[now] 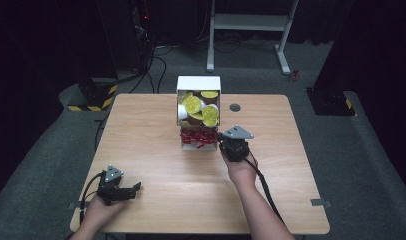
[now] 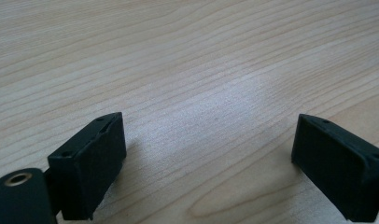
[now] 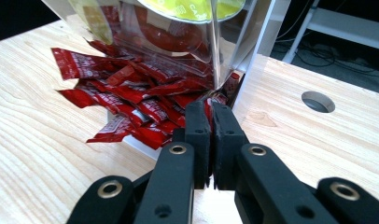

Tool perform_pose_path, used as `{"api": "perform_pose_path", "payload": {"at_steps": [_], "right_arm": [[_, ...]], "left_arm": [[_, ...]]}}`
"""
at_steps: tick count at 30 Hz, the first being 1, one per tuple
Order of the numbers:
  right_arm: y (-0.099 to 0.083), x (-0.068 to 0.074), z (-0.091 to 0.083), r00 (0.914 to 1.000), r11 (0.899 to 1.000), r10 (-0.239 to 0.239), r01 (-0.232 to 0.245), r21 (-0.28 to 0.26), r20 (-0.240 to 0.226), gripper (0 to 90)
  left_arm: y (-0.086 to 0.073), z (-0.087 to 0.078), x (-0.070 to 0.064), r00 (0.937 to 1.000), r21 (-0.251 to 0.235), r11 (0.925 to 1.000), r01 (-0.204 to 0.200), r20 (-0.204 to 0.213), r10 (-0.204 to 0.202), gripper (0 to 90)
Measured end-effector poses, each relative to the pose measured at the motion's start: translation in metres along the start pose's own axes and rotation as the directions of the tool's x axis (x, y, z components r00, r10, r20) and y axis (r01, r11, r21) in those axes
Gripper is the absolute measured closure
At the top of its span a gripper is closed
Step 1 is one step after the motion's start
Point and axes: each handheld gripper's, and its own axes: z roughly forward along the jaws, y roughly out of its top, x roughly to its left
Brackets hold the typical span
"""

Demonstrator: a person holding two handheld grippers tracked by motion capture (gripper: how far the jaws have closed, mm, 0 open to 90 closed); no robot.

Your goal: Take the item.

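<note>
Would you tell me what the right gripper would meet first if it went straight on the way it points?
The right gripper, jaws shut, would most likely meet the red sachets in the dispenser's tray, just ahead of its tips; depth is hard to judge.

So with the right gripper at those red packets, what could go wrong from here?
1. The right gripper has its jaws closed at the edge of the pile of red foil packets; whether it grips one is unclear, so a pull may come away with nothing.
2. Loose packets spill past the white open-fronted box; pulling may drag more out.

Right tool's (image 3: 211, 122) tips hide among red sachets (image 3: 131, 100); any catch unclear.
</note>
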Motion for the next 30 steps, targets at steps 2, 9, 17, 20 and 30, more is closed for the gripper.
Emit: {"api": "perform_pose_path", "payload": {"at_steps": [2, 9, 17, 20, 30], "right_arm": [[-0.001, 0.0, -0.001, 1.0, 1.0, 0.001, -0.001, -0.002, -0.002, 87.0], [-0.002, 0.0, -0.011, 0.9997, 1.0, 0.023, -0.023, -0.02, -0.009, 86.9], [-0.005, 0.0, -0.018, 0.9991, 0.999, 0.038, -0.039, -0.038, -0.02, 86.9], [-0.006, 0.0, -0.021, 0.9991, 0.998, 0.037, -0.038, -0.046, -0.021, 86.9], [-0.01, -0.003, -0.032, 0.9974, 0.996, 0.064, -0.066, -0.058, -0.031, 87.0]], "left_arm": [[0.0, 0.0, 0.0, 1.0, -0.001, 1.0, -0.001, 0.0, 0.001, 10.3], [0.0, 0.0, 0.0, 1.0, 0.0, 1.0, -0.004, 0.001, 0.004, 10.3], [-0.001, -0.001, 0.0, 1.0, -0.003, 1.0, 0.002, 0.001, -0.002, 10.6], [-0.001, -0.001, 0.0, 1.0, -0.003, 1.0, 0.001, 0.001, -0.001, 10.6], [-0.001, -0.001, 0.0, 1.0, -0.003, 1.0, -0.001, 0.001, 0.001, 10.6]]}}
